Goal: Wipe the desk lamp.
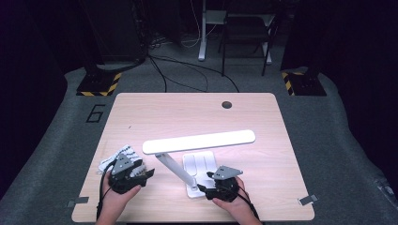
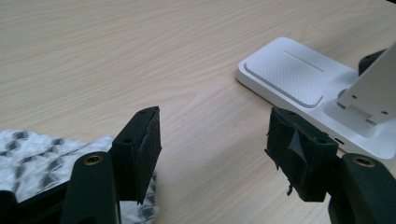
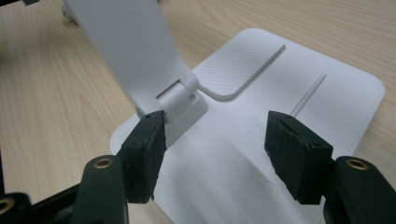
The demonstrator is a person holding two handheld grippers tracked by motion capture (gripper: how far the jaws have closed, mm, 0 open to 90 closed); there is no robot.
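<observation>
Your right gripper (image 3: 212, 154) hangs with its jaws spread wide over the near end of the white desk lamp (image 1: 199, 140) base, the lamp's hinge just beside its left jaw and nothing between the pads. Your left gripper (image 2: 215, 149) is also wide open and holds nothing, sitting over the near edge of the patterned cloth (image 2: 32, 154) with bare table (image 1: 141, 112) between its jaws. The lamp base lies off to that gripper's right, near the table's front middle.
</observation>
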